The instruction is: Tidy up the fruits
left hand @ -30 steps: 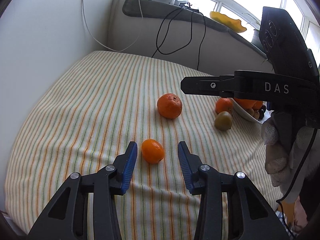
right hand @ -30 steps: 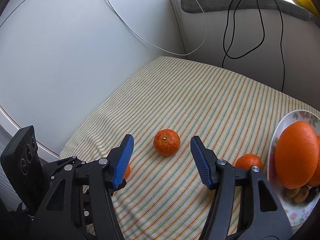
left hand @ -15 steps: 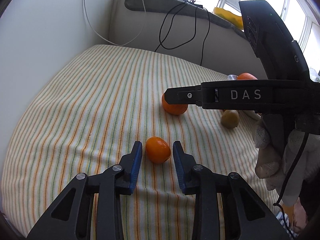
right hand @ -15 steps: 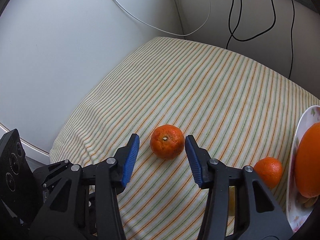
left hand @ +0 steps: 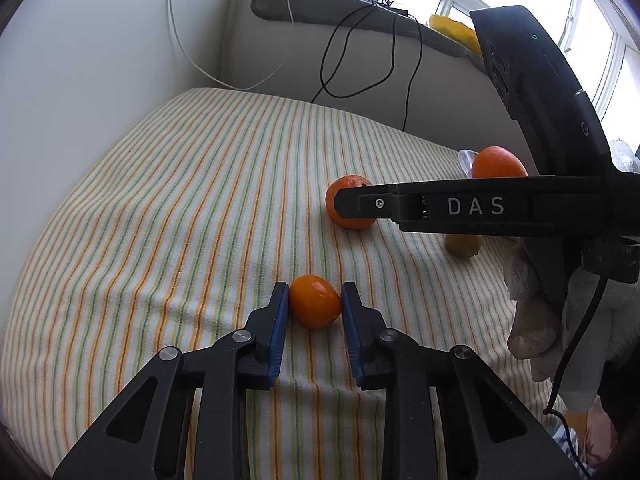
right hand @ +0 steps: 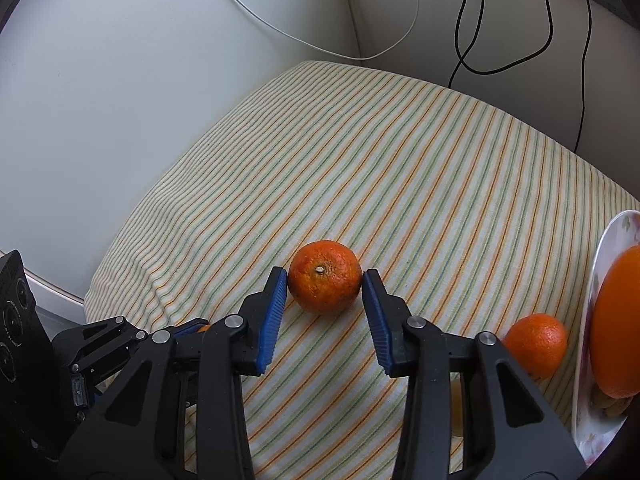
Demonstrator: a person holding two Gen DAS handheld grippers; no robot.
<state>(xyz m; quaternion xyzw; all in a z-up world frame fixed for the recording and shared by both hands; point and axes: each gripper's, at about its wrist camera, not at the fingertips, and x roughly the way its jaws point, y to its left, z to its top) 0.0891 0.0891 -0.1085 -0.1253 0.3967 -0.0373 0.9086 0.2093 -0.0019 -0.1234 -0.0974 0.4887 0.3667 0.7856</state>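
My left gripper [left hand: 314, 304] is shut on a small smooth orange kumquat [left hand: 315, 306] that rests on the striped cloth [left hand: 180, 208]. My right gripper [right hand: 325, 280] has its blue pads against both sides of a rough mandarin [right hand: 325, 282], also on the cloth; it also shows in the left wrist view [left hand: 344, 190], partly behind the right gripper's arm. A smaller mandarin [right hand: 536, 344] lies by a white plate [right hand: 612, 240] holding a big orange [right hand: 618, 328]. A greenish fruit [left hand: 464, 245] lies beside it.
White walls close in on the left and back. Black and white cables [left hand: 352, 52] hang from the padded sill [left hand: 320, 8] behind the table. The cloth's left edge drops off [right hand: 120, 280]. A gloved hand [left hand: 560, 320] holds the right gripper.
Both grippers moved forward and closed: the left jaws narrowed onto the kumquat, the right jaws onto the rough mandarin. Both fruits stay on the cloth.
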